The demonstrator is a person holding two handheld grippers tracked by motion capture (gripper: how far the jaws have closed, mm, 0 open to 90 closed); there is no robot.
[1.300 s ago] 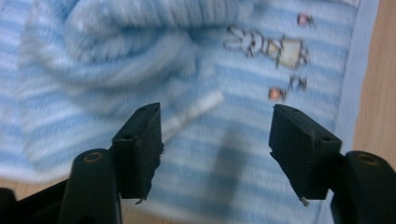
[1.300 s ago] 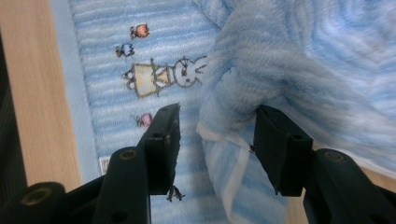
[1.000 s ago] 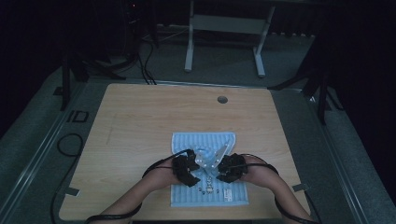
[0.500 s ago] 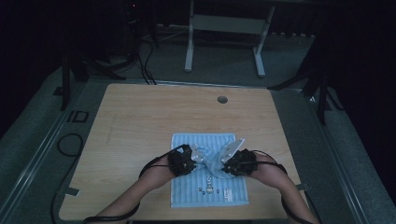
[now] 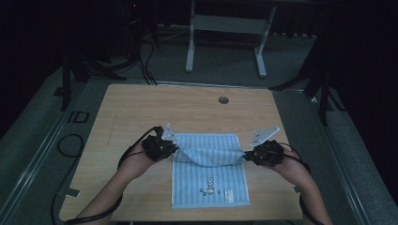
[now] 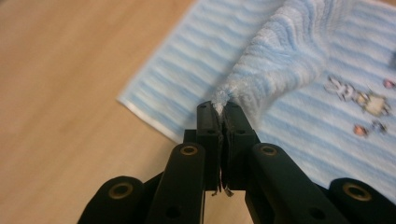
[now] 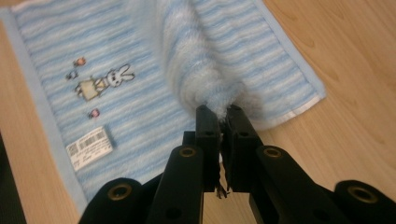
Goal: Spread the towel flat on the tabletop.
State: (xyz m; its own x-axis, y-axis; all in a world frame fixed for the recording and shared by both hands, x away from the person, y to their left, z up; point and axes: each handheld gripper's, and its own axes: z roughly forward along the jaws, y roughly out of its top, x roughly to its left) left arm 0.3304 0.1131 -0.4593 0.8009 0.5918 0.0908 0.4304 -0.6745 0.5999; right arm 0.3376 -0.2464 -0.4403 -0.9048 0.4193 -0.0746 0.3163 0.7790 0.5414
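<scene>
Wooden table (image 5: 141,108) carries a soft, light, floppy towel (image 5: 211,183); left gripper (image 5: 172,149) and right gripper (image 5: 246,156) each pinch a corner, the sensible hold, though the middle sags.

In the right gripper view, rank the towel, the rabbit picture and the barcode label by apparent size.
1. Towel, the largest by far.
2. Rabbit picture and barcode label: these look about alike, and the label lies nearer the camera, so their order is unsure.

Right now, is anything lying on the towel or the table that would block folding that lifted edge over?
Nothing visible does. Both grippers, left and right, pinch the towel; its flat part carries just a print and label.
</scene>
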